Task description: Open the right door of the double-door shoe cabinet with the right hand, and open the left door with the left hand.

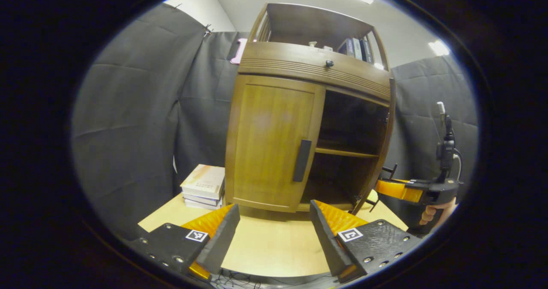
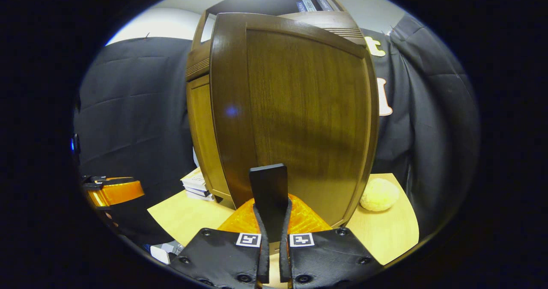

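One door (image 2: 299,109) swung open, left door (image 1: 274,143) closed.

Left view faces cabinet (image 1: 308,109) front; right view close behind open door (image 2: 295,109) (cabinet shared).

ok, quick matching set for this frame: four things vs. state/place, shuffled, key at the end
Things:
1. right door
2. left door
3. stack of books
4. left gripper

States/places:
A. on the table beside the cabinet's left side
B. swung open, its handle clamped by the right gripper
C. open, holding nothing
D. shut, handle untouched

Pairs: 1-B, 2-D, 3-A, 4-C
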